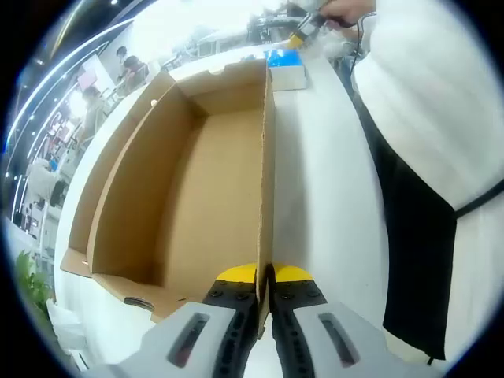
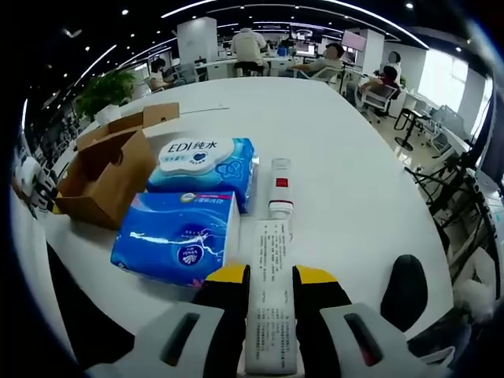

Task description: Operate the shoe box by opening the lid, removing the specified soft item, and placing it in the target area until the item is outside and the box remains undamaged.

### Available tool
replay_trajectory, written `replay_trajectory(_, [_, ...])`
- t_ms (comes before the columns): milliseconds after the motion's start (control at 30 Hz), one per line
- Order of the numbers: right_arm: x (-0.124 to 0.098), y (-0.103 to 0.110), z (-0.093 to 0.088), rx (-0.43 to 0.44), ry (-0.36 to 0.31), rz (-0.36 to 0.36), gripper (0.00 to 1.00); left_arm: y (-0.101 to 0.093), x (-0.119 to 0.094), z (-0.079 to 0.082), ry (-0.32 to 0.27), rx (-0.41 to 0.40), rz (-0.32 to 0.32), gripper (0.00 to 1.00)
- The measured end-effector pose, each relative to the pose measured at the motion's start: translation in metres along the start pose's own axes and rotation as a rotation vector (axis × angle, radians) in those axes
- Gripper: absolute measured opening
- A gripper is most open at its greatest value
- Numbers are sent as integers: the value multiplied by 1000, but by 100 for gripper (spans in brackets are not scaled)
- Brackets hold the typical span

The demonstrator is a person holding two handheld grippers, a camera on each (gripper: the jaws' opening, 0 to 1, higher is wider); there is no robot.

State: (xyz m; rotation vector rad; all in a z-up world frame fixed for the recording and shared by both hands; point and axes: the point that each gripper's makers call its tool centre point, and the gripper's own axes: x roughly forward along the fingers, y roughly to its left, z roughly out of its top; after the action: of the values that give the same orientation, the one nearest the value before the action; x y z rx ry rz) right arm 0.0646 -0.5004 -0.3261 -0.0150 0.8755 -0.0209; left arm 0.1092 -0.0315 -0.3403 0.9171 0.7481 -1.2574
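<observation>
An open brown cardboard shoe box lies on the white table, and its inside looks bare. My left gripper is shut on the top edge of the box's near wall. In the right gripper view the same box sits at the left. Beside it lie a blue tissue pack and a blue-and-white wet wipes pack. My right gripper is shut on a long white tube with a red label, which points away along the table.
A person in a white top and black apron stands close on the right of the left gripper view. The tissue pack lies beyond the box's far end. A black rounded object rests near the table edge. Seated people and desks fill the background.
</observation>
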Motion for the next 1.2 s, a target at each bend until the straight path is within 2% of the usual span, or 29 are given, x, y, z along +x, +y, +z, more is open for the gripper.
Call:
replay_trajectory(433, [2, 2, -14, -17, 60, -5, 20, 0, 0, 0, 1, -1, 3, 4])
replay_trajectory(633, [4, 3, -14, -19, 76, -5, 20, 1, 0, 0, 2, 0, 1, 4])
replay_trajectory(733, [3, 6, -18, -59, 102, 2, 20, 1, 0, 0, 1, 0, 2, 4])
replay_trajectory(1067, [3, -1, -15, -70, 92, -16, 21, 1, 0, 0, 1, 3, 3, 4])
replay_trajectory(1200, [2, 3, -13, -63, 98, -9, 33, 1, 1, 0, 0, 13, 5, 4])
